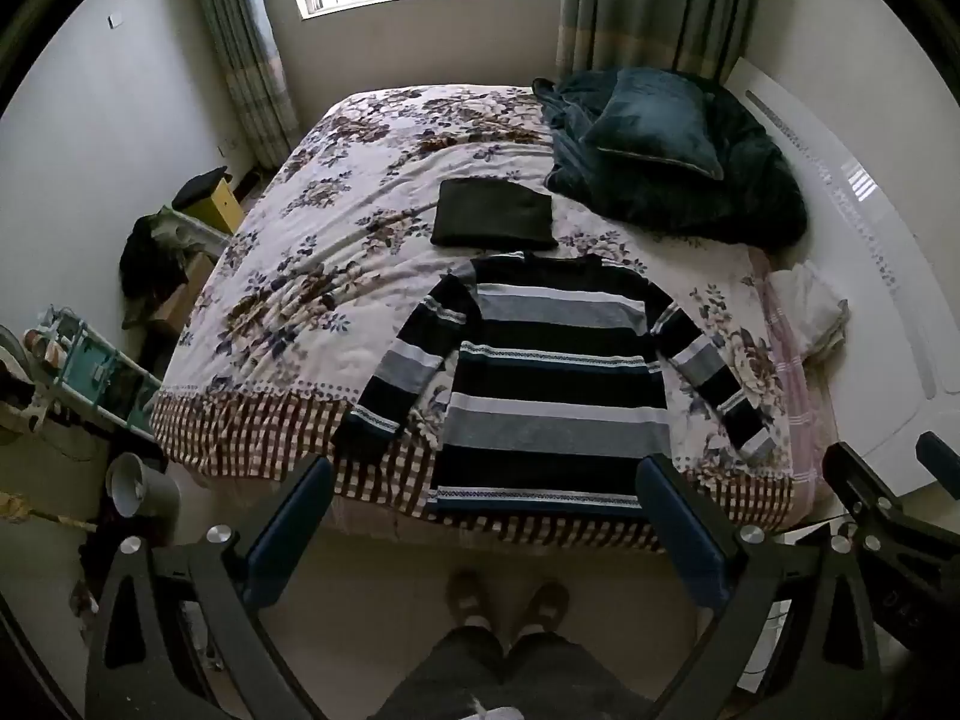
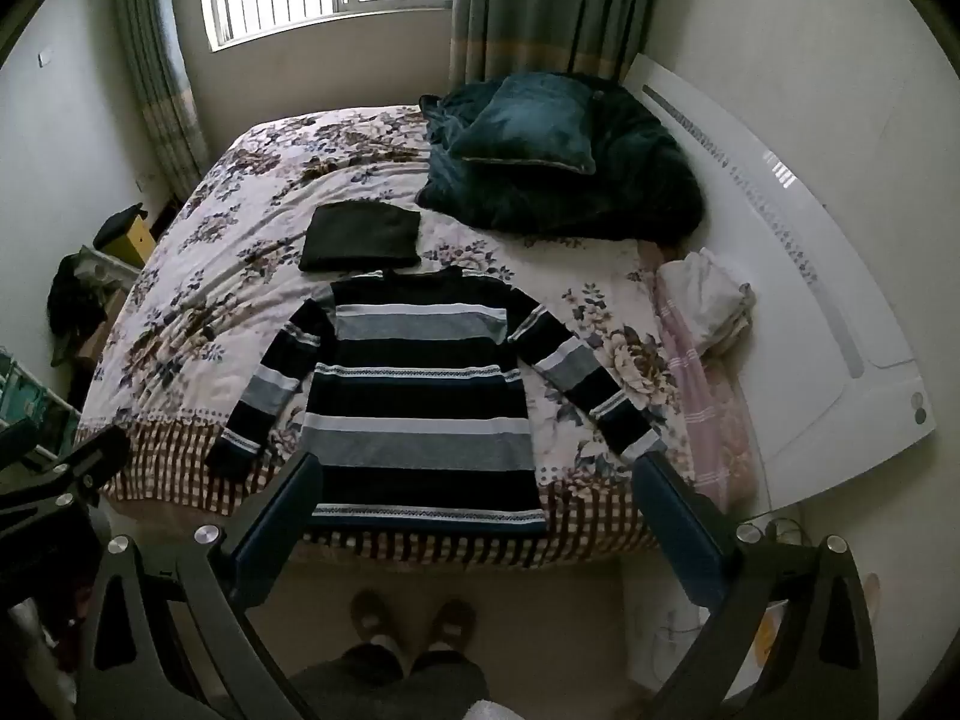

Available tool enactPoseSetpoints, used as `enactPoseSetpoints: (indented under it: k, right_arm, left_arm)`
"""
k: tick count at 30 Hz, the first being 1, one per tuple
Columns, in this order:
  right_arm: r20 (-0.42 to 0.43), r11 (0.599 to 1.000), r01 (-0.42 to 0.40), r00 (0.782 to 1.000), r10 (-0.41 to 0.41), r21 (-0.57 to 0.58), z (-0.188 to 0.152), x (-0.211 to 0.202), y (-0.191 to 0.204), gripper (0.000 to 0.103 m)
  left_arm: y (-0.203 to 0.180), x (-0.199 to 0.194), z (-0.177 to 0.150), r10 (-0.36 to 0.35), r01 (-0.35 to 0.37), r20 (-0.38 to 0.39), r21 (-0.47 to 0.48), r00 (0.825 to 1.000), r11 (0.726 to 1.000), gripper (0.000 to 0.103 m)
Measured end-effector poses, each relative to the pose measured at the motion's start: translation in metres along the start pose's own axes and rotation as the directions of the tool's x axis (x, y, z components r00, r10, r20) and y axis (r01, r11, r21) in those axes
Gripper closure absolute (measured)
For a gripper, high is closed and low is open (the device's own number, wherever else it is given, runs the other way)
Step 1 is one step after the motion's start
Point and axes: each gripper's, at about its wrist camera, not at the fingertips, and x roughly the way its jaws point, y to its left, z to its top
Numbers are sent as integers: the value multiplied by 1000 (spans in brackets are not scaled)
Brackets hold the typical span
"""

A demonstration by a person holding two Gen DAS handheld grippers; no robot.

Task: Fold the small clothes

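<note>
A striped sweater (image 1: 555,378) in black, grey and white lies flat on the flowered bedspread, sleeves spread, hem at the bed's near edge; it also shows in the right wrist view (image 2: 420,396). A folded dark garment (image 1: 495,221) lies just beyond its collar, seen too in the right wrist view (image 2: 361,238). My left gripper (image 1: 486,480) is open and empty, held high above the hem. My right gripper (image 2: 477,480) is open and empty, above the hem's right side; it shows at the right edge of the left wrist view (image 1: 882,474).
A dark teal blanket with a cushion (image 1: 660,138) lies at the bed's far right. Folded white cloth (image 1: 807,306) sits by the white headboard (image 1: 870,276). Cluttered shelves and a bin (image 1: 141,486) stand left of the bed. The person's feet (image 1: 510,600) are on the floor.
</note>
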Motion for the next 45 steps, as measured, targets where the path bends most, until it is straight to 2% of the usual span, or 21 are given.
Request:
enactPoseSetpoints:
  k: [33,45]
  right_arm:
    - [11,1000,-5,1000,5,-2,4,-10,1,0]
    - [14,1000,-1,1000,1,-5,8,-11,5,0]
  left_arm:
    - [4,-11,17,-1,1,8,-4,1000,1000,0]
    - [1,-11,14,3,-3,15,0,1000,1000,0]
